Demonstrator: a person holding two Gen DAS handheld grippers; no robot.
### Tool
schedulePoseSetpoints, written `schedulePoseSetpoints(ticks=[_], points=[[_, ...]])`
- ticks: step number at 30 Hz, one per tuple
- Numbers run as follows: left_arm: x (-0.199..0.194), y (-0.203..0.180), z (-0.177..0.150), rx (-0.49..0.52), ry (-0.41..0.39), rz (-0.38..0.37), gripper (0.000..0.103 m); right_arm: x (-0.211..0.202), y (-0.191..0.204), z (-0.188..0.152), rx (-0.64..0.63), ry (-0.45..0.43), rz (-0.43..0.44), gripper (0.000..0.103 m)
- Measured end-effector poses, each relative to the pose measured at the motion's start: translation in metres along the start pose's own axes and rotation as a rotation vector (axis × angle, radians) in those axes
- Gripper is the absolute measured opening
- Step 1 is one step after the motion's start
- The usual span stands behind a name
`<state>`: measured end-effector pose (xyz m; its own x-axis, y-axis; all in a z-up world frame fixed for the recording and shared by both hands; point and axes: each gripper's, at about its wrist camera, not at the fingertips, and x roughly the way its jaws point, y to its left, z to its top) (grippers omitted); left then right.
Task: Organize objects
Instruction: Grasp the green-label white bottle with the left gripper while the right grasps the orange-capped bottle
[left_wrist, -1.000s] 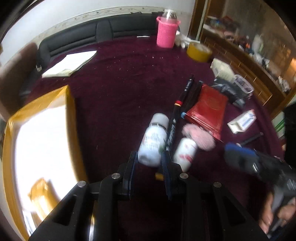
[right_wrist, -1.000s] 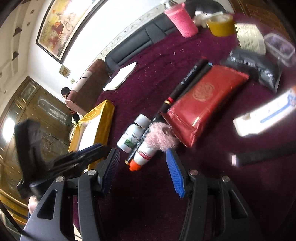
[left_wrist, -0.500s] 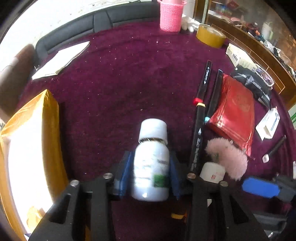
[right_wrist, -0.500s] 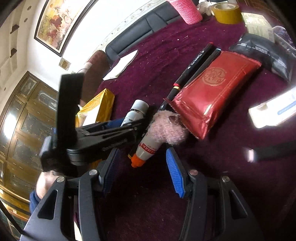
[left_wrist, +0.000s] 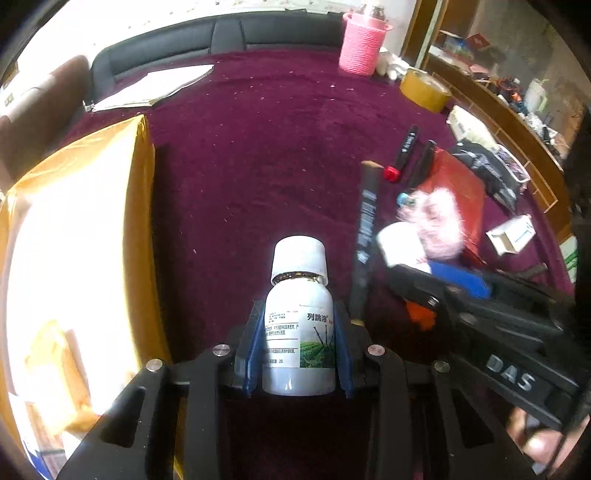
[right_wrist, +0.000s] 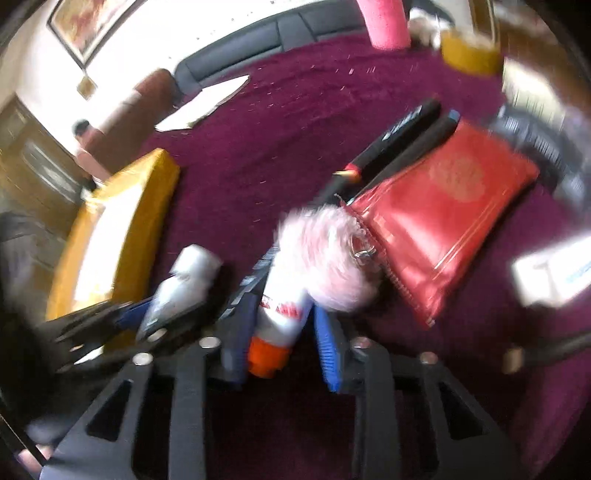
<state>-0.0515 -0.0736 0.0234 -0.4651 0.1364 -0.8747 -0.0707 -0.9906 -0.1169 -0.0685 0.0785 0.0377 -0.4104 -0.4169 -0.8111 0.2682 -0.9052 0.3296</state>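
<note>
My left gripper (left_wrist: 297, 347) is shut on a white bottle with a green label and white cap (left_wrist: 300, 325), held above the maroon cloth. That bottle also shows in the right wrist view (right_wrist: 184, 284). My right gripper (right_wrist: 282, 339) has its blue pads around a smaller white bottle with an orange cap (right_wrist: 277, 325); the pads look close against its sides. A pink fluffy pompom (right_wrist: 328, 266) lies over that bottle's far end. The right gripper shows in the left wrist view (left_wrist: 454, 277).
A yellow box (left_wrist: 74, 258) stands at the left. A red pouch (right_wrist: 439, 218), black markers (right_wrist: 399, 140), a white carton (left_wrist: 511, 236), a tape roll (left_wrist: 424, 90), a pink holder (left_wrist: 364, 46) and papers (left_wrist: 155, 86) lie on the maroon cloth (left_wrist: 266, 155).
My left gripper closed on the green-label bottle and lifted it. My right gripper moved forward and narrowed around the orange-capped bottle.
</note>
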Motion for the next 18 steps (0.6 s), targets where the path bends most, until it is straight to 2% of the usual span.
schedulePoseSetpoints(ticks=[5, 11, 15, 18], points=[[-0.017, -0.002, -0.012, -0.011, -0.042, -0.059, 0.029, -0.015, -0.002, -0.014, -0.043, -0.021, -0.004, 0.024], [-0.047, -0.007, -0.022, -0.015, -0.098, -0.125, 0.029, -0.049, -0.011, -0.031, -0.022, -0.055, 0.029, 0.024], [-0.071, -0.003, -0.031, -0.027, -0.137, -0.159, 0.029, -0.068, 0.000, -0.033, -0.032, -0.086, 0.069, 0.024], [-0.091, 0.009, -0.037, -0.046, -0.176, -0.157, 0.029, -0.077, 0.017, -0.033, -0.058, -0.110, 0.088, 0.024]])
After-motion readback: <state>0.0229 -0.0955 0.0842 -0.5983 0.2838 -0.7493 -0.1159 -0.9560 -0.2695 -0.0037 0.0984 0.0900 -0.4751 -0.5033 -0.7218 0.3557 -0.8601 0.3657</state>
